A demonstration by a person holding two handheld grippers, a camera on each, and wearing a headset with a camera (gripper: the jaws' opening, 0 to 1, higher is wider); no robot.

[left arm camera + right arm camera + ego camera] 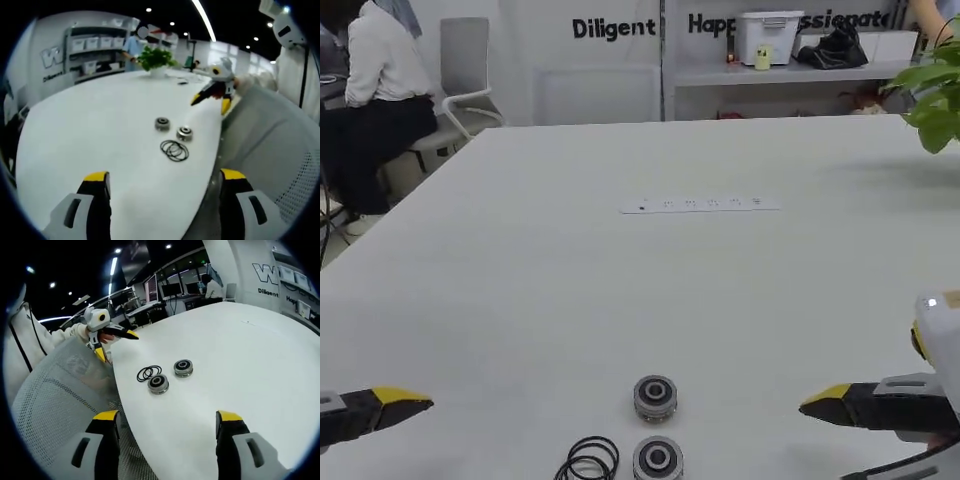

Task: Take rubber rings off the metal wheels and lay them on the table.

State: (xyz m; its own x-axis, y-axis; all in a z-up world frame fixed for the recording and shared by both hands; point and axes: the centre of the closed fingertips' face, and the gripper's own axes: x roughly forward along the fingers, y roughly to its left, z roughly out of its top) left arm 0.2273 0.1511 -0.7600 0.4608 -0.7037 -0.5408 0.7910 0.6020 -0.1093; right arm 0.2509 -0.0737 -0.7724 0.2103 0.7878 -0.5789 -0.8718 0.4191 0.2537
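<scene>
Meanwhile, with left gripper (165, 176) and right gripper (162, 415) both released, a clumsy pinch could roll the wheels (655, 396) off the tabletop (620, 290) at 6 o'clock.

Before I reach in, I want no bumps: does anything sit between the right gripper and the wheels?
Nothing visible. Bare table lies between the right gripper and the metal wheels; the rubber rings lie beyond them.
</scene>
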